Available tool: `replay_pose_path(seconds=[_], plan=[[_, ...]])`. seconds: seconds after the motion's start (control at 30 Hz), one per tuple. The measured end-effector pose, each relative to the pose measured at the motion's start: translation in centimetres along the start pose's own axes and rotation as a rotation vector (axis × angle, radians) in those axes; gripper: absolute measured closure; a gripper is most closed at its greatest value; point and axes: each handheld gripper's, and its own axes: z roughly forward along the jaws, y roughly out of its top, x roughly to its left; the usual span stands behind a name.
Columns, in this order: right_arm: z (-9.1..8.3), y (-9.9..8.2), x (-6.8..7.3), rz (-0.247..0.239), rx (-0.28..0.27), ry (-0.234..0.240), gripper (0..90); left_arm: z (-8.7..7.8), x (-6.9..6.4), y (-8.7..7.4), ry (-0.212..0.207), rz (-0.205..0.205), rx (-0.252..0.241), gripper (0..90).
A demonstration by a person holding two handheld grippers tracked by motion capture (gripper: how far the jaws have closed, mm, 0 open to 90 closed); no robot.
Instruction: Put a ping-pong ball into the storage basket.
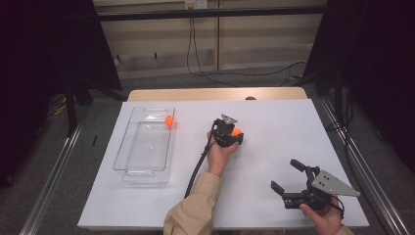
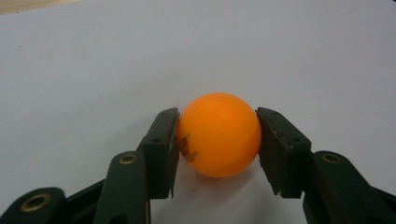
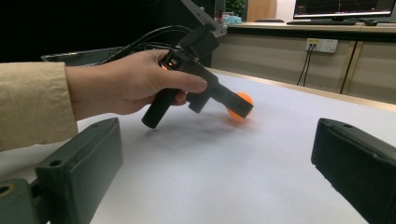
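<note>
Nearest the camera in the high view, at the table's front right corner, the right gripper (image 1: 289, 180) rests low in the person's hand with its jaws spread wide and nothing between them; its grey three-cornered plate (image 1: 334, 184) sits on top. In the right gripper view its two black pads stand far apart over bare white tabletop (image 3: 243, 172). Farther in, near the middle of the table, the left gripper (image 1: 238, 136) is held by a hand coming out of a tan sleeve (image 1: 192, 205), its black cable (image 1: 196, 168) trailing back along the forearm. Its jaws are clamped on an orange table-tennis ball (image 2: 218, 134), one pad pressing each side, and the ball sits low at the white surface, with dark print on its left face. Nothing lies between the two grippers. To the left, well apart from the held ball, a clear plastic tray (image 1: 128, 161) lies lengthwise, and a second orange ball (image 1: 169, 121) rests in its far right corner. Beyond the white sheet a strip of wooden table edge (image 1: 195, 94) shows, then grey floor and a cable (image 1: 193, 49) hanging down the back wall.
</note>
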Motion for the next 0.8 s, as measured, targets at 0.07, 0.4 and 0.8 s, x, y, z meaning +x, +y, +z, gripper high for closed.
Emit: replay_pose_path(seconds=[0.07,0.4,0.8], plan=[[0.0,0.0,0.0,-0.002,-0.002,-0.003,1.5,-0.5,0.0,0.0,-0.002,0.0,-0.006,51.0],[0.2,0.0,0.1,-0.006,0.003,-0.003,1.5,-2.3,-0.2,-0.1,-0.021,0.004,0.015,51.0],[0.2,0.0,0.1,-0.002,0.002,-0.007,1.5,-3.8,-0.1,-0.5,-0.043,0.001,0.02,51.1]])
